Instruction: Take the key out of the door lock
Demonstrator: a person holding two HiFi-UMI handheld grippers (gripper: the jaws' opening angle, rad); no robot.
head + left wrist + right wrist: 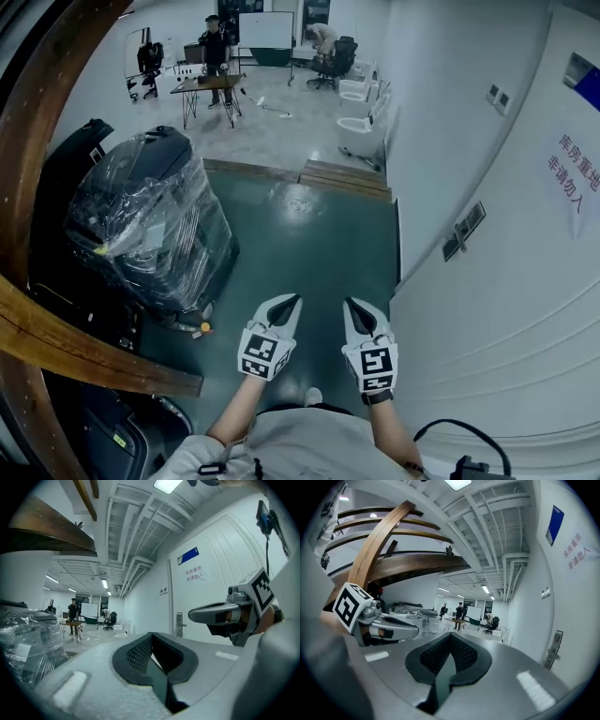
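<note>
The white door (506, 281) fills the right side of the head view, with its handle and lock plate (464, 231) ahead of me on it. The lock plate (179, 624) also shows small in the left gripper view, and as the lock plate (553, 650) at the right edge of the right gripper view. I cannot make out a key at this distance. My left gripper (292, 301) and right gripper (352, 304) are held side by side low over the green floor. Both are shut and hold nothing, well short of the lock.
A plastic-wrapped stack of black goods (150, 225) stands to the left, behind curved wooden beams (66, 352). Wooden steps (345, 178) cross the floor ahead. Beyond them are white toilets (361, 131), a table (208, 86) and people. A sign (572, 178) hangs on the door.
</note>
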